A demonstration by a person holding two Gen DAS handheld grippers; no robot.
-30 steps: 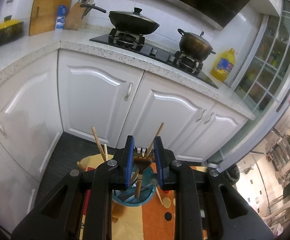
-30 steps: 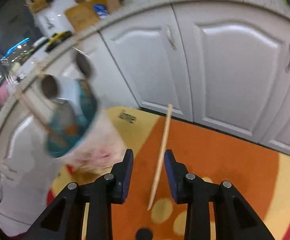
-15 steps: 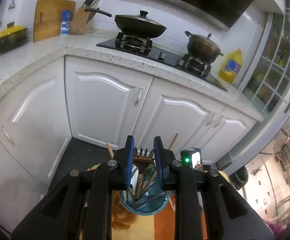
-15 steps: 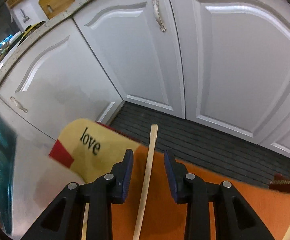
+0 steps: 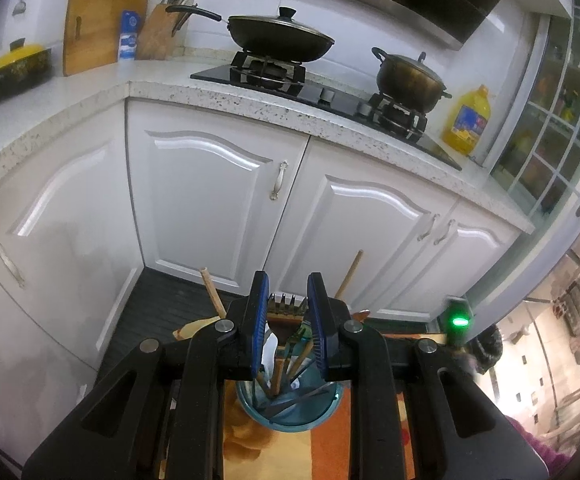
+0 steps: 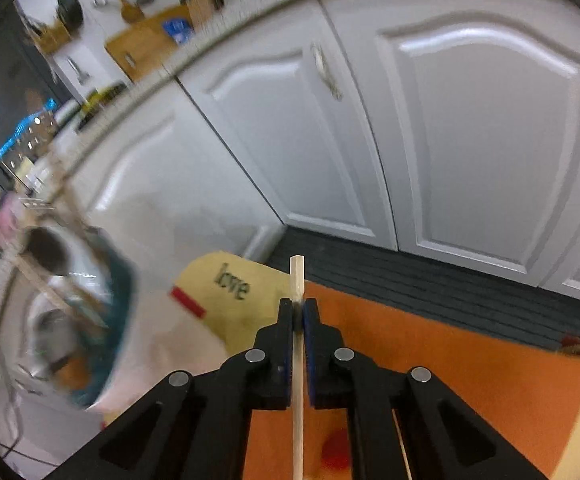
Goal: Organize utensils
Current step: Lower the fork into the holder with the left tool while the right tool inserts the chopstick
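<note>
A teal-lined utensil holder (image 5: 290, 408) with forks, spoons and chopsticks sits just under my left gripper (image 5: 288, 320). The blue pads (image 5: 258, 320) stand close on either side of a brown-handled fork (image 5: 286, 304) at the holder's top. The holder moves with the gripper, so I take it as held, though the contact itself is hidden. In the right wrist view my right gripper (image 6: 297, 310) is shut on a pale wooden chopstick (image 6: 297, 276), whose tip sticks out past the pads. The holder (image 6: 86, 320) shows blurred at the left.
White cabinet doors (image 5: 210, 200) and a dark ribbed floor mat (image 6: 429, 280) lie ahead. An orange and yellow cloth (image 6: 449, 360) printed "love" spreads below, with another thin stick (image 6: 401, 452) on it. A wok (image 5: 280, 36), pot (image 5: 409, 74) and oil bottle (image 5: 467, 120) stand on the counter.
The right jaws were open on either side of the lying chopstick and have shut on it; that view swung left. The left view tilted up a little, and the holder kept its place under the fingers.
</note>
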